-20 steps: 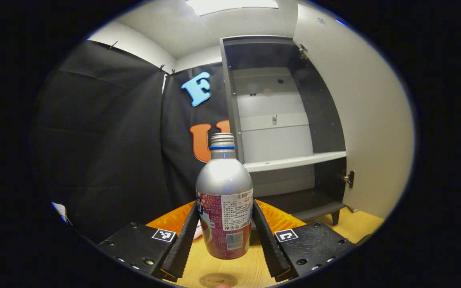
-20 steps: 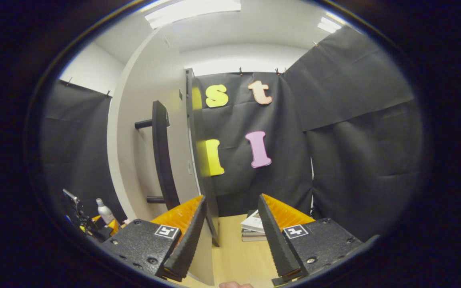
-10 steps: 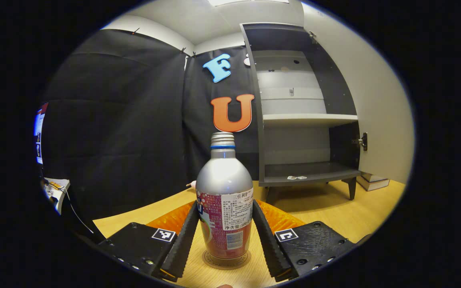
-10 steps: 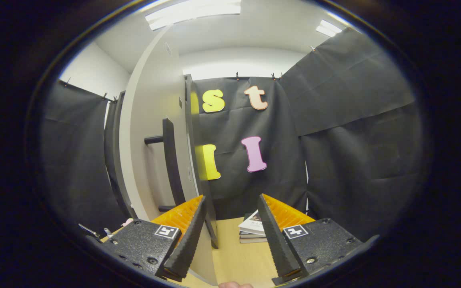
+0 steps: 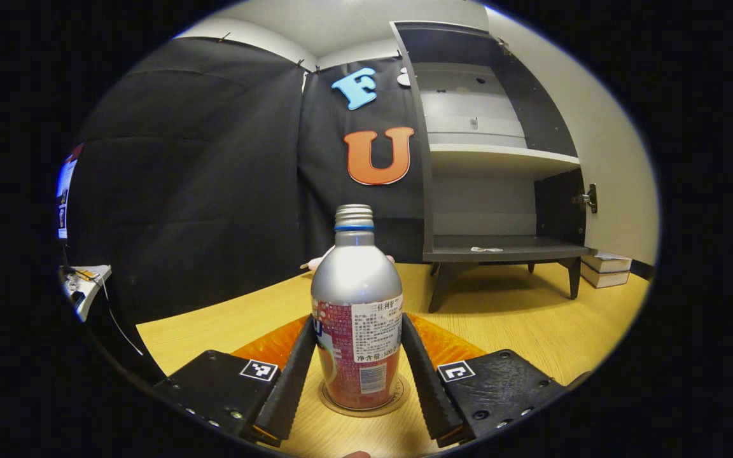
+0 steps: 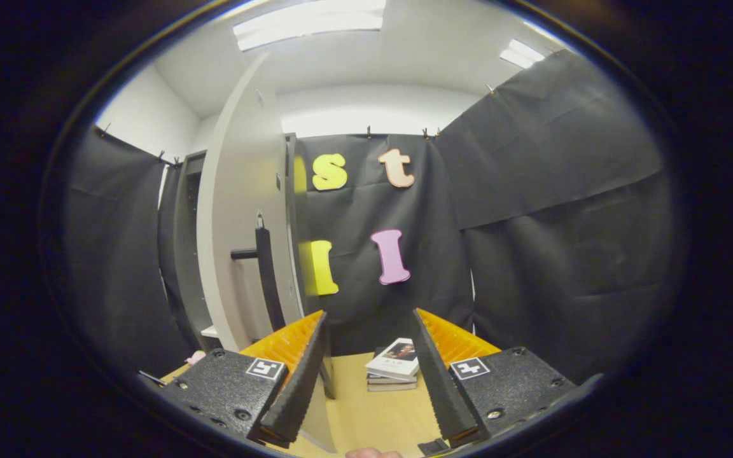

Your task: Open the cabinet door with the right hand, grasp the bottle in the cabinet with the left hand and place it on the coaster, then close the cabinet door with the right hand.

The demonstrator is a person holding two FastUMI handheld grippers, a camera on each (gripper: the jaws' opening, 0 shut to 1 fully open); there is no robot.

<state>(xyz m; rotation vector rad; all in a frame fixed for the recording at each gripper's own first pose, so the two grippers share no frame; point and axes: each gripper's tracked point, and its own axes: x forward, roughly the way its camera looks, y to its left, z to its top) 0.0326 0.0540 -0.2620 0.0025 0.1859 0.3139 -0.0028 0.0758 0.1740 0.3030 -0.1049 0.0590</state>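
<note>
A silver bottle (image 5: 355, 280) with a red label stands upright on the round coaster (image 5: 398, 397) on the wooden table. My left gripper (image 5: 357, 334) is shut on it, one finger pressed against each side of the label. Behind and to the right stands the dark cabinet (image 5: 500, 245), its pale door (image 5: 608, 159) swung wide open and its shelves bare. In the right gripper view my right gripper (image 6: 366, 369) is open with nothing between its fingers. It sits a little in front of the door (image 6: 236, 242) and its dark bar handle (image 6: 269, 280), touching neither.
A stack of books (image 5: 605, 270) lies on the table by the cabinet's right leg, and appears again as books (image 6: 392, 369) beyond my right fingers. A small pink thing (image 5: 315, 261) lies behind the bottle. The table edge (image 5: 150, 356) runs close on the left.
My left gripper has come down with the bottle, which now stands on the coaster. My right gripper has drawn back from the door, whose handle looks smaller and farther off.
</note>
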